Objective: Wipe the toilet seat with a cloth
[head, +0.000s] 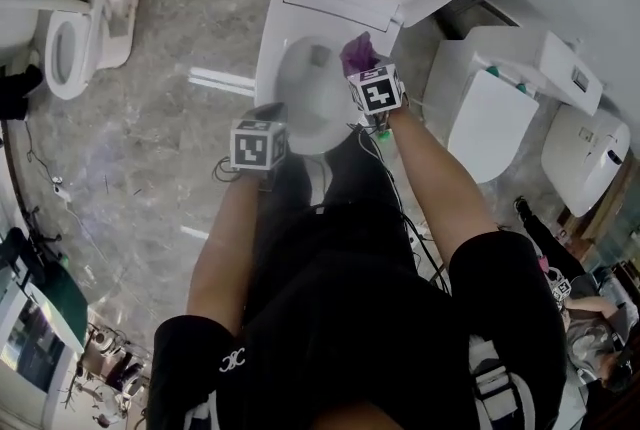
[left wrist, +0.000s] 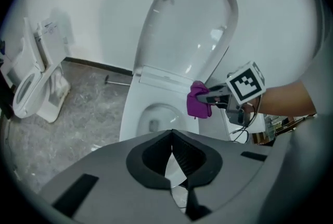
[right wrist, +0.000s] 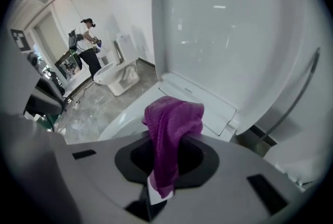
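The toilet seat [head: 272, 68] lay down around the bowl, its front edge hidden behind the person's arms and body in the head view. The cloth [right wrist: 169, 132], a purple fabric judged soft, light and limp, hung over the seat's rear right edge near the hinge. It was judged best held at a bunched fold, and contact with the seat could not be confirmed. The right gripper [right wrist: 156, 184] pinched that cloth, whose drape covered the pinch point, while the left gripper [left wrist: 173, 163] was pressed together on nothing.
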A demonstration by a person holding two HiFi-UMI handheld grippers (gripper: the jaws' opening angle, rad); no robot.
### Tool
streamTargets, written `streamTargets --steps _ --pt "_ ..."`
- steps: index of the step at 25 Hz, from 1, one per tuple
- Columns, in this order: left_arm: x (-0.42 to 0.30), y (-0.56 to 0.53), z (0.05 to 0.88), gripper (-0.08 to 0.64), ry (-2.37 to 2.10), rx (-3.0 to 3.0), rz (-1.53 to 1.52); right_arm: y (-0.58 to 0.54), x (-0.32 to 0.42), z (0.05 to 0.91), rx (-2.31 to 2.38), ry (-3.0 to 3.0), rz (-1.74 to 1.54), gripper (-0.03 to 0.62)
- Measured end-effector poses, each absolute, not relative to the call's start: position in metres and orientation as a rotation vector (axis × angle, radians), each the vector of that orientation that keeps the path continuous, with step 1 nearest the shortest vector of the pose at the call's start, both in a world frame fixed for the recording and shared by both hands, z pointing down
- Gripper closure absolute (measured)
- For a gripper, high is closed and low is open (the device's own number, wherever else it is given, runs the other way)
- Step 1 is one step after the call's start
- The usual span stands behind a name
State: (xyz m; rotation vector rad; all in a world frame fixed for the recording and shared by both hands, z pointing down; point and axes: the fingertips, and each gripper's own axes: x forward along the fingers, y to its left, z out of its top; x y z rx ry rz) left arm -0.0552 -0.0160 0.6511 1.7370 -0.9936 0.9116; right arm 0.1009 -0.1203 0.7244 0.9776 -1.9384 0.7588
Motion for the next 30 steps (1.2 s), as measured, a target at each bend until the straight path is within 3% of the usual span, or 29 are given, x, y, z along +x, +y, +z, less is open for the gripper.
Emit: streamTargets --steps 18,30 --pt "-0.035 -0.054 0.400 0.551 -1.041 2.210 0.629 -0.074 0.081 0.370 1.626 -2.312 0.514 0.529" --pt "-0.040 -0.067 0.267 0.551 -1.189 2.436 0.484 -0.055 0.106 0.288 1.804 -2.346 0.531 0.529"
